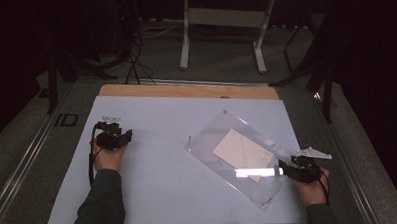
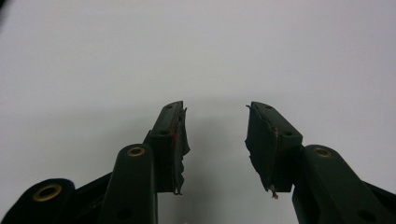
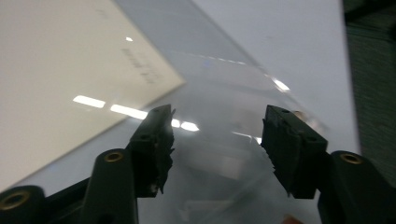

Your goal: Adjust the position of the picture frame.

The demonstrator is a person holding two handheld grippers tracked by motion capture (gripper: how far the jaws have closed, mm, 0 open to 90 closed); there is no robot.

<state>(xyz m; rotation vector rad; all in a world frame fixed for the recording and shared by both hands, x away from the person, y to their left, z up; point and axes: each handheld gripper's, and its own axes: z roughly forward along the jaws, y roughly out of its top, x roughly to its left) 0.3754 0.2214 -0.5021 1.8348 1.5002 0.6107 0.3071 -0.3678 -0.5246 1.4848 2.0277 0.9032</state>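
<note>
A clear plastic sleeve point(image 1: 240, 155) lies slantwise on the pale mat point(image 1: 158, 168), right of centre, with a cream sheet of paper point(image 1: 242, 150) inside it. My right gripper point(image 1: 282, 169) sits at the sleeve's right edge, open, its jaws spread over the clear plastic point(image 3: 219, 126) with the cream paper point(image 3: 60, 79) to their left. My left gripper point(image 1: 127, 136) rests on the mat at the left, far from the sleeve. It is open too, with bare mat point(image 2: 215, 60) between the jaws.
The mat covers a wooden table point(image 1: 185, 90) whose far edge shows. Beyond it are a white desk frame point(image 1: 223, 31), dark stands and cables on the grey floor. A metal rail point(image 1: 18, 163) runs along the left of the table.
</note>
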